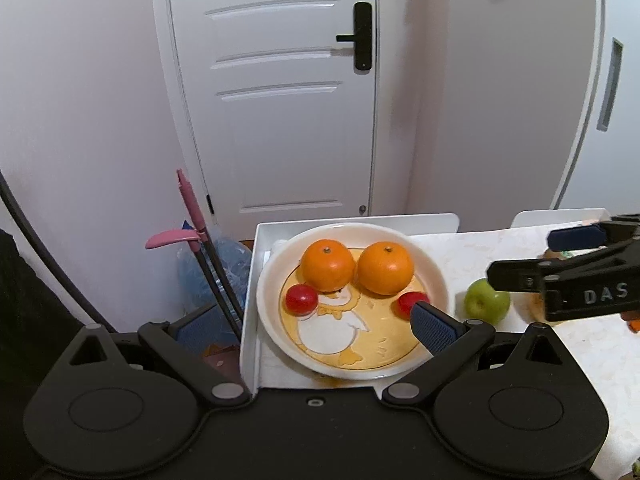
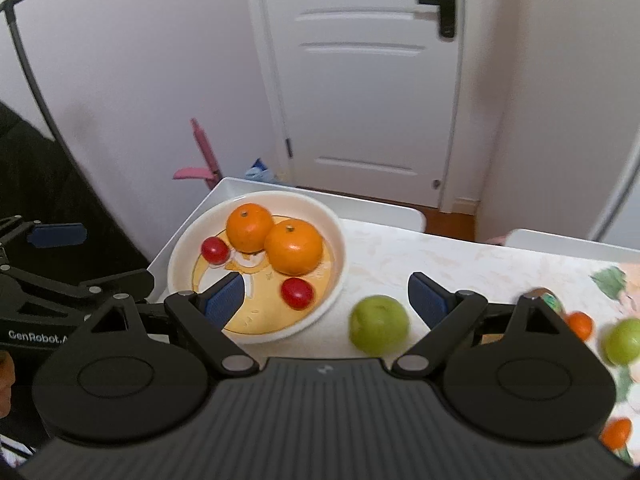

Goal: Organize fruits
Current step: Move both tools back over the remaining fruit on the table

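Both tongs gape wide and hold nothing: the left gripper (image 1: 310, 330) and right gripper (image 2: 326, 302) hang over the plate (image 2: 338, 240). Two oranges (image 2: 249, 227) sit toward twelve o'clock in it, two tomatoes (image 2: 297, 293) nearer. An apple (image 2: 379, 324) lies on the table at the plate's four o'clock.

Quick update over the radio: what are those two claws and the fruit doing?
Both claws open, empty: left claw, right claw. Plate holds two oranges, two tomatoes. Green apple on table, nothing blocking.
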Demonstrator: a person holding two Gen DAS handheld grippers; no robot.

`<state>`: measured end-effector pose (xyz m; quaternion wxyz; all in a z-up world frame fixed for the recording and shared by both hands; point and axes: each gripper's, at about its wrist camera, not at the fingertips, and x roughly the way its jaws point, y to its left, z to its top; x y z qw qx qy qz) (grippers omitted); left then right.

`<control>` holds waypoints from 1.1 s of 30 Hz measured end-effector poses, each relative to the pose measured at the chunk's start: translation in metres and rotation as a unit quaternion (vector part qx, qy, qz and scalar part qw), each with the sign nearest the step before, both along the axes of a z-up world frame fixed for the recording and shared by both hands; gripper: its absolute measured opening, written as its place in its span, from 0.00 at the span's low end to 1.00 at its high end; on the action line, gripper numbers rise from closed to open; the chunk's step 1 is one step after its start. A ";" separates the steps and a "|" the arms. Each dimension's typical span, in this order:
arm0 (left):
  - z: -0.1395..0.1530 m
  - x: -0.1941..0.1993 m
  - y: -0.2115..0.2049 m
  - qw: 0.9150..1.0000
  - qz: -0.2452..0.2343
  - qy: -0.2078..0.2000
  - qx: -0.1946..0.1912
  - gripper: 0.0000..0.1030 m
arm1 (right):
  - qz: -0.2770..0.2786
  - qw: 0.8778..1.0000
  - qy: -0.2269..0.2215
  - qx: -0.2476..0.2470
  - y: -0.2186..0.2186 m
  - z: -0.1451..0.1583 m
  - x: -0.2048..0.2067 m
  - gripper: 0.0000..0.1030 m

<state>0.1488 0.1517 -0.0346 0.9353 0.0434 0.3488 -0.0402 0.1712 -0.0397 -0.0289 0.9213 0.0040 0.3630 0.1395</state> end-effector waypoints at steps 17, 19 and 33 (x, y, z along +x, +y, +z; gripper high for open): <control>0.020 -0.022 -0.073 0.998 -0.061 -0.024 -0.010 0.99 | -0.114 0.993 -0.013 -0.006 -0.119 0.012 -0.052 1.00; 0.020 -0.025 -0.087 0.998 -0.058 -0.026 -0.010 0.99 | -0.115 0.993 -0.013 -0.010 -0.140 0.010 -0.053 1.00; -0.009 -0.029 -0.197 1.000 -0.008 -0.019 -0.014 0.99 | -0.088 0.996 0.003 -0.013 -0.258 -0.027 -0.043 1.00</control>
